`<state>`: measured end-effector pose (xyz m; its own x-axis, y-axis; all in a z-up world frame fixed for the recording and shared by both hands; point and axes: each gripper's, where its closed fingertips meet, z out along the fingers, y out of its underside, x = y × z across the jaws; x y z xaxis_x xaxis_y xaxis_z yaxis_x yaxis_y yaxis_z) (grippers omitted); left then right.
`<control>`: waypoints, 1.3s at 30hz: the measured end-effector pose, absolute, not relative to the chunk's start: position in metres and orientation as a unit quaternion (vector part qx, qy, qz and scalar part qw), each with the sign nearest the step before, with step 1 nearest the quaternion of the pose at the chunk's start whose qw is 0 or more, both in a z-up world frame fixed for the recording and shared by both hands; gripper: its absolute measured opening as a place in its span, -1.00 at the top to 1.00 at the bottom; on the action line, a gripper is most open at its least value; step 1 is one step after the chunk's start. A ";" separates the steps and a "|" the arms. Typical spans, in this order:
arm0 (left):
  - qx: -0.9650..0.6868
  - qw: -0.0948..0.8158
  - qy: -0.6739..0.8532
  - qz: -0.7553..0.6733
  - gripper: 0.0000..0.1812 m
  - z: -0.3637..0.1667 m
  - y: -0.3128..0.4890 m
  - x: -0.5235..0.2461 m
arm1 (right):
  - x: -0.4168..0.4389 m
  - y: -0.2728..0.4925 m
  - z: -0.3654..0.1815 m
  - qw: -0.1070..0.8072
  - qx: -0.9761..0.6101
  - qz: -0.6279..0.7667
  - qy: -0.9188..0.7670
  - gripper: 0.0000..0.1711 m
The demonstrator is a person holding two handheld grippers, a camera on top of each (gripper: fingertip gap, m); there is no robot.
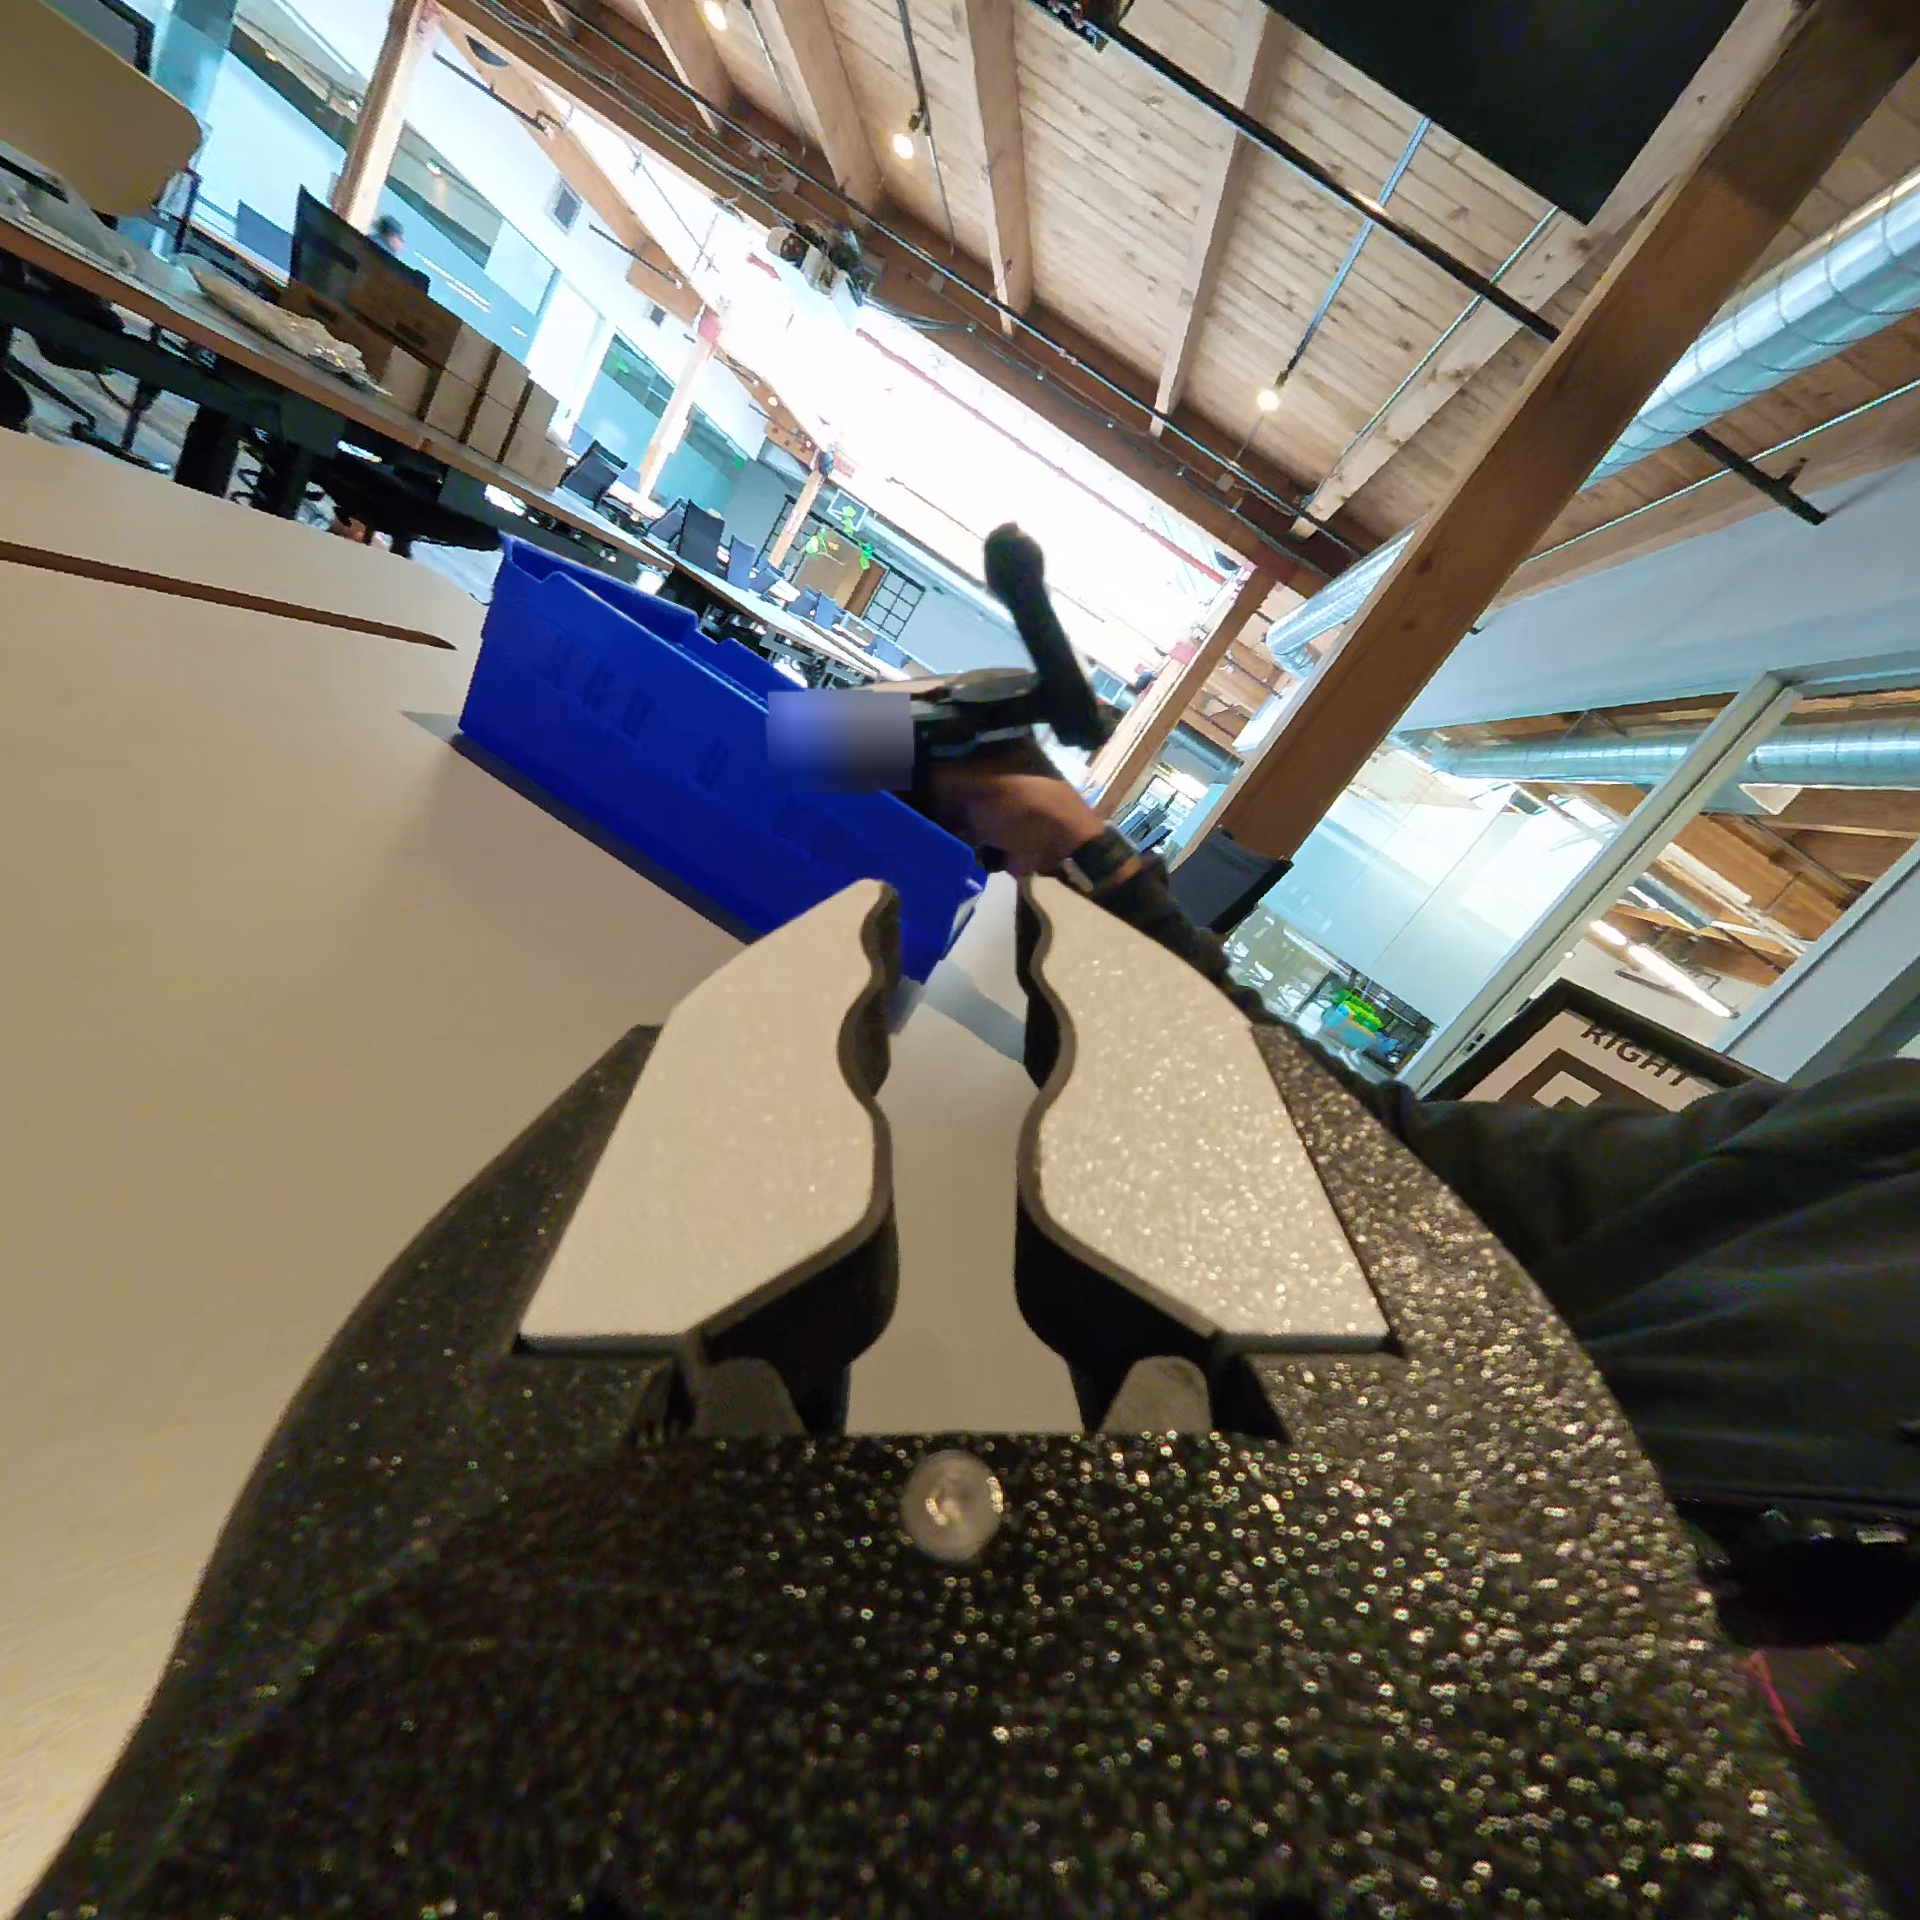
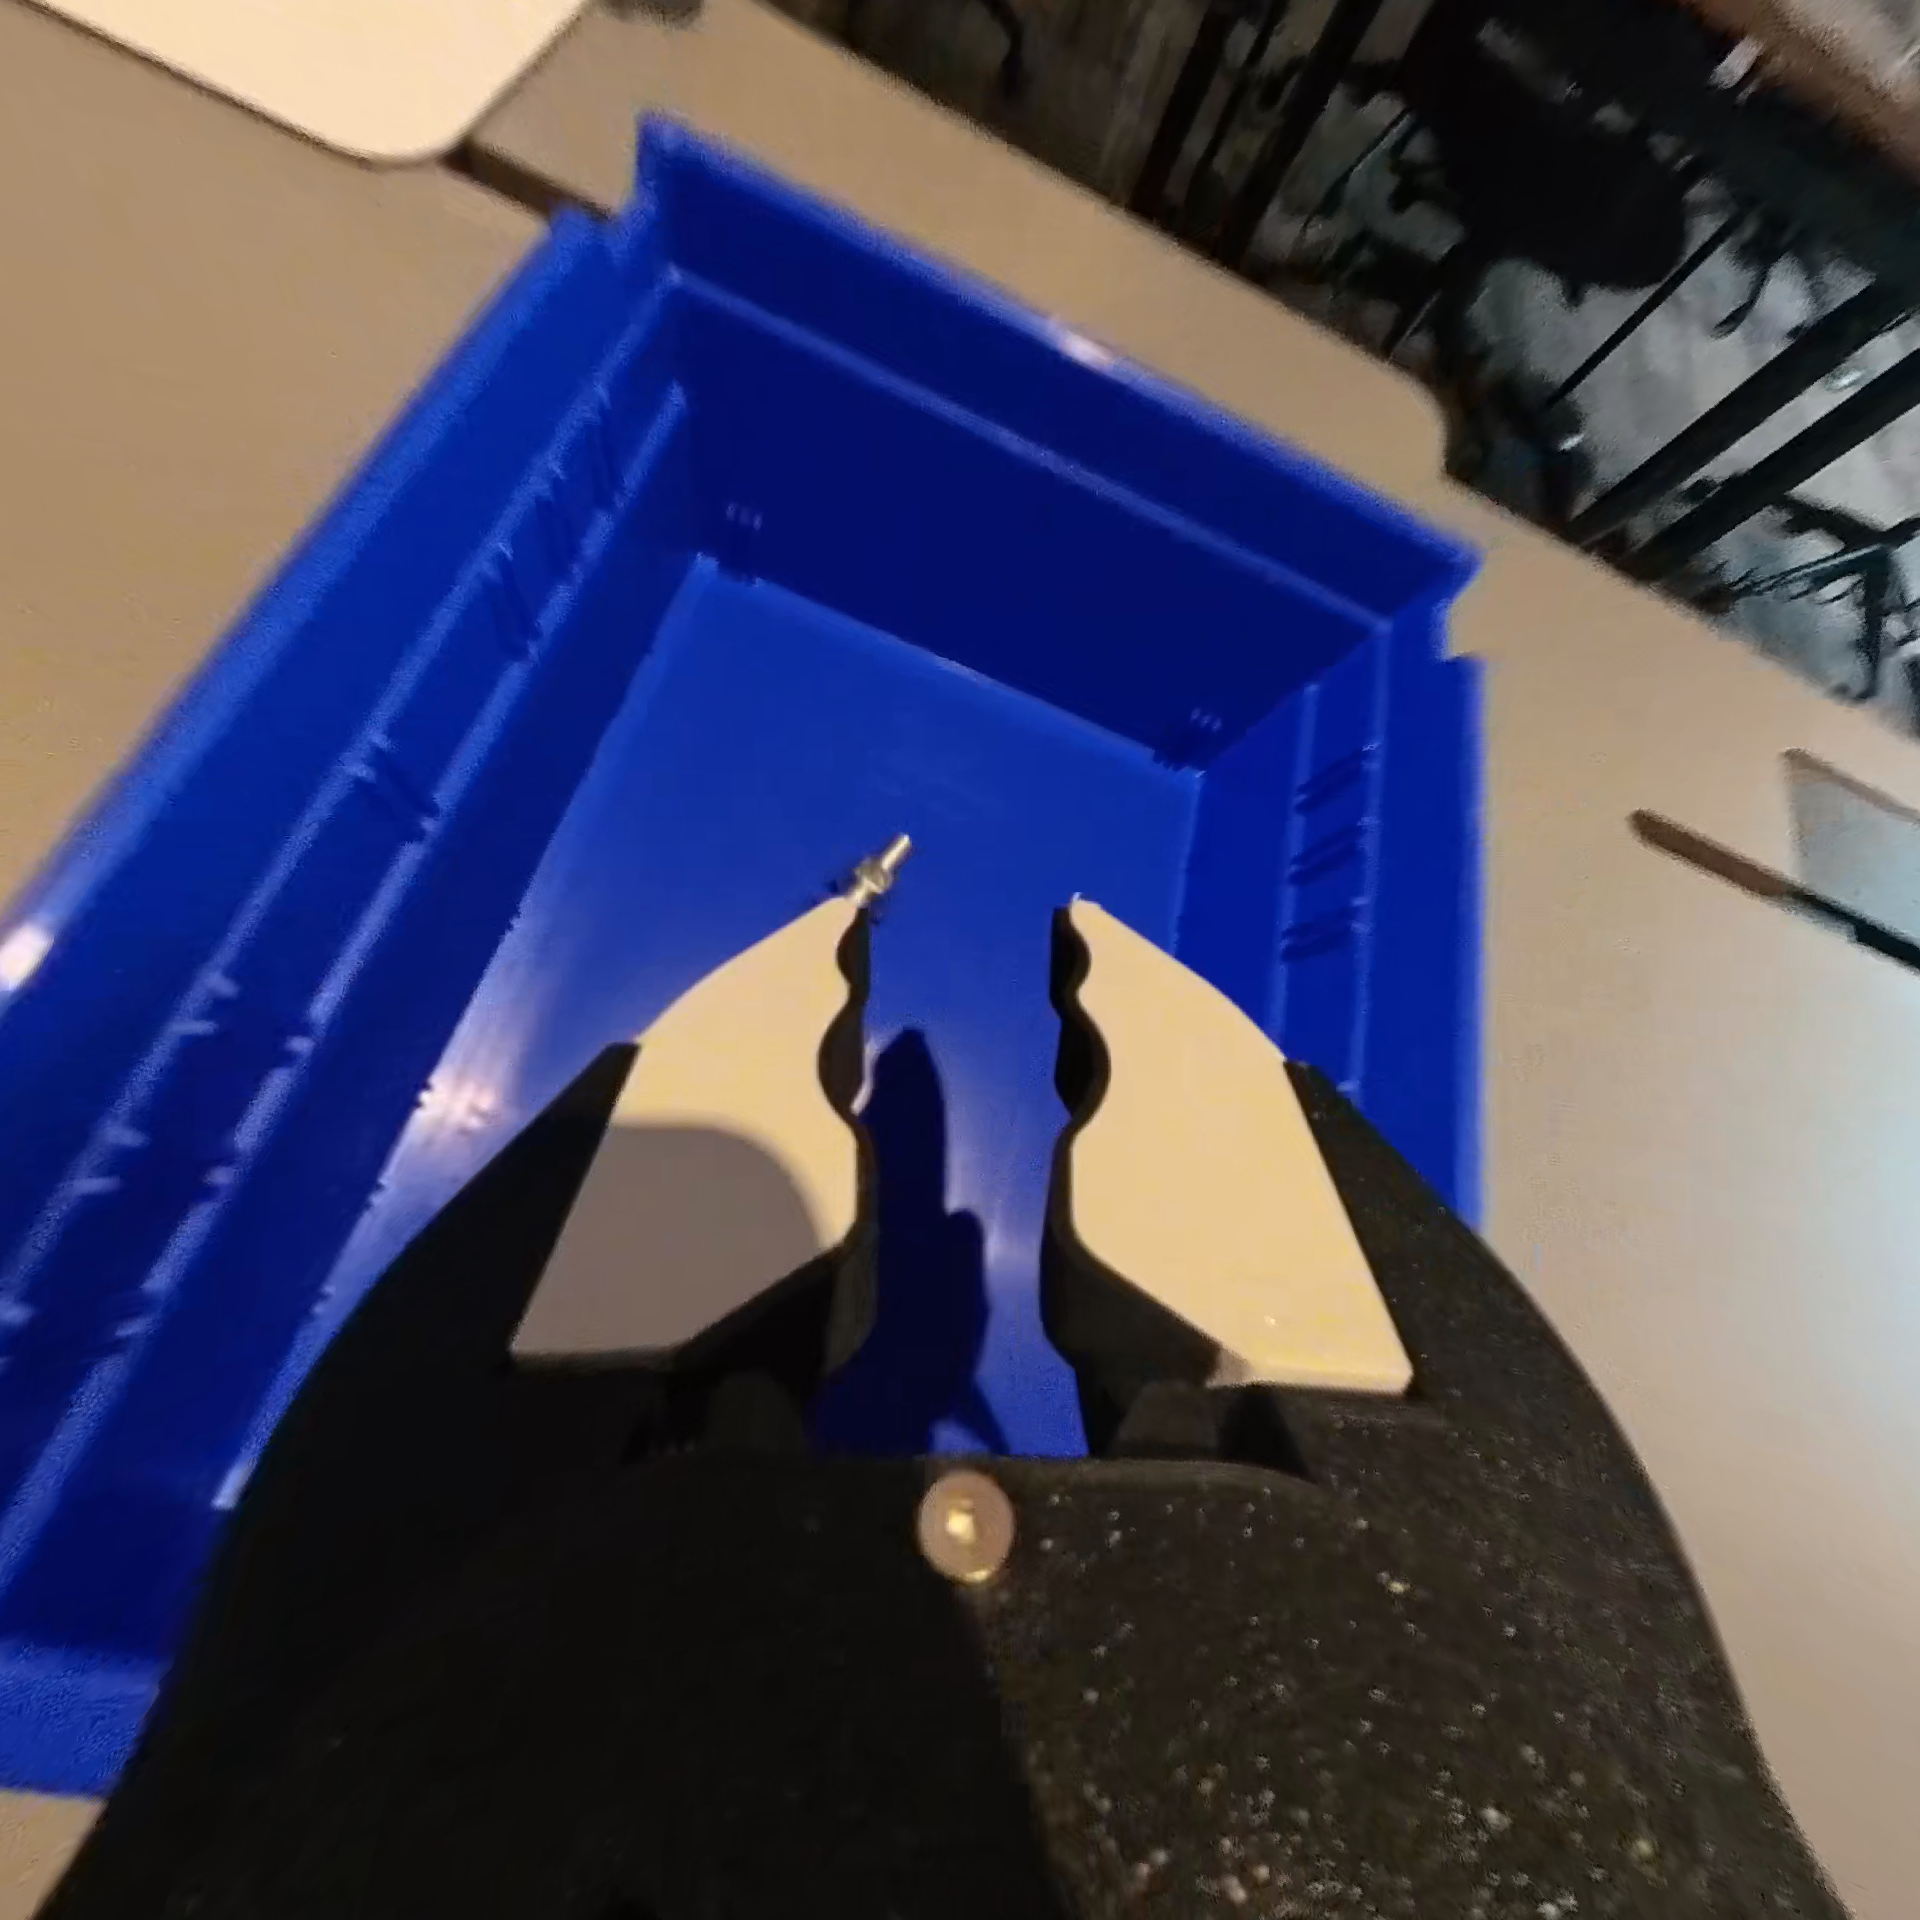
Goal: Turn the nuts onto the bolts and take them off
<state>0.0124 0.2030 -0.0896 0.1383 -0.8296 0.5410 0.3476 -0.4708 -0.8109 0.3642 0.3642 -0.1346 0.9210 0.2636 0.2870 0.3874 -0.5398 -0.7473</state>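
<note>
Right gripper point(image 2: 961, 909) poised over the blue bin point(image 2: 914, 499), jaws parted to a moderate gap, nothing between them. Small silver bolt point(image 2: 881, 864) lying on the bin floor just beyond the tip of the finger at eleven o'clock, seemingly with a nut on its shaft, though too small and blurred to be sure. Bolt touching that fingertip or merely close: cannot tell. Bin otherwise bare, sitting on the pale surface point(image 2: 1621, 1039).

Over on the left wrist view, left gripper point(image 1: 956, 894) low and tilted above the surface point(image 1: 260, 987), jaws narrowly parted, empty. Bin point(image 1: 644, 707) at about eleven o'clock from those tips. Right gripper point(image 1: 977, 707) visible above the bin's near end, at twelve o'clock, held in a hand point(image 1: 1029, 810) with a dark sleeve point(image 1: 1662, 1247) running off toward four o'clock.
</note>
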 end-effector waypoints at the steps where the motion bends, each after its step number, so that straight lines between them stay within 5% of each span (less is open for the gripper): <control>1: -0.590 0.476 0.206 -0.619 0.78 -0.090 0.203 0.012 | 0.361 0.362 -0.123 0.456 -0.867 -0.077 -0.186 0.60; 14: -0.596 0.557 0.230 -0.532 0.77 -0.081 0.207 0.004 | 0.199 0.311 -0.027 0.558 -0.764 -0.114 -0.304 0.48; 27: -0.553 0.675 0.336 -0.354 0.69 -0.062 0.190 0.013 | 0.101 0.327 -0.104 0.531 -0.772 -0.061 -0.344 0.47; 34: -0.710 0.621 0.316 -0.101 0.73 -0.116 0.232 -0.008 | 0.097 0.330 -0.145 0.504 -0.792 -0.019 -0.343 0.48; 39: -0.752 0.582 0.305 -0.049 0.75 -0.135 0.240 -0.018 | 0.090 0.328 -0.155 0.495 -0.794 -0.008 -0.353 0.49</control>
